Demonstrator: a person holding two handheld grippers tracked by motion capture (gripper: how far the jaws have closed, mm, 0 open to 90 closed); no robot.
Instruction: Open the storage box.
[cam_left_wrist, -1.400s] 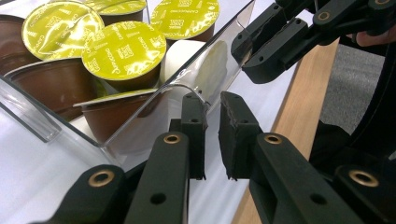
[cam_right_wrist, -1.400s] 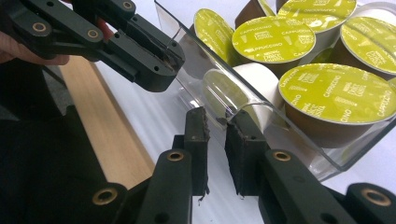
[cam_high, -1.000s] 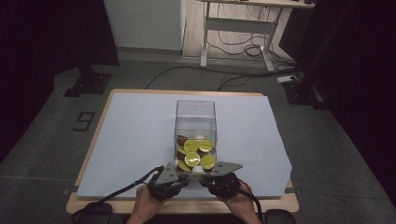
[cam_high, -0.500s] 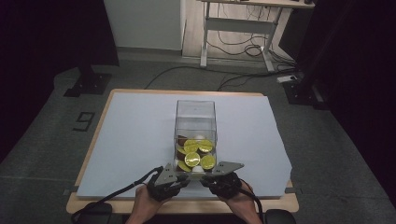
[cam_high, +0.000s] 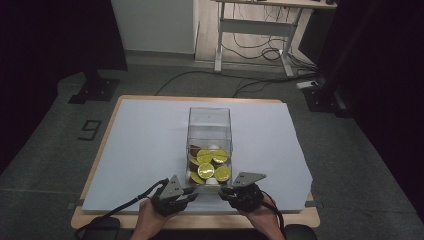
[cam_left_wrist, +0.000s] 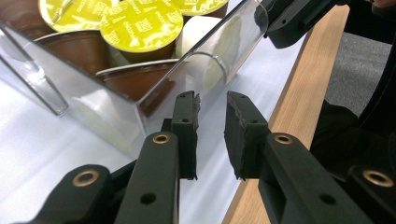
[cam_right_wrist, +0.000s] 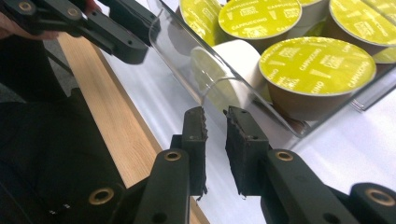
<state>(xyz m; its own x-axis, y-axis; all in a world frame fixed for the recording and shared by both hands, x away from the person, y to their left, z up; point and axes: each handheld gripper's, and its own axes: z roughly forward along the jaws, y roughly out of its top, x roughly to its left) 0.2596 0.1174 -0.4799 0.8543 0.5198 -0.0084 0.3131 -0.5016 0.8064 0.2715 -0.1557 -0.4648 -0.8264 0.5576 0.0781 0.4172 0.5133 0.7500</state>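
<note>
While both hands rest at the near edge of the counter (cam_high: 125, 150), the left gripper (cam_left_wrist: 212, 105) and the right gripper (cam_right_wrist: 215, 116) sit just in front of the near wall of a clear plastic box (cam_high: 209, 145). That box stands on a pale sheet (cam_high: 145, 165) that covers the wooden counter, roughly at its middle and toward the person's side. Inside the box lie coffee capsules (cam_high: 206, 170) with yellow-green lids; some are brown cups, and a white one (cam_right_wrist: 233, 60) lies on its side against the near wall.

In the left gripper view, the left gripper's jaws stand close together with a narrow gap, nothing between them, their tips right at the box's lower edge; the jaws have just been opening a little. In the right gripper view, the right gripper's jaws likewise stand nearly clenched with a slim gap, nothing caught in it, tips just short of the curved lip of the box; they too have eased apart slightly. Neither gripper grasps anything. From the high view, the two grippers flank the box's near corners.
</note>
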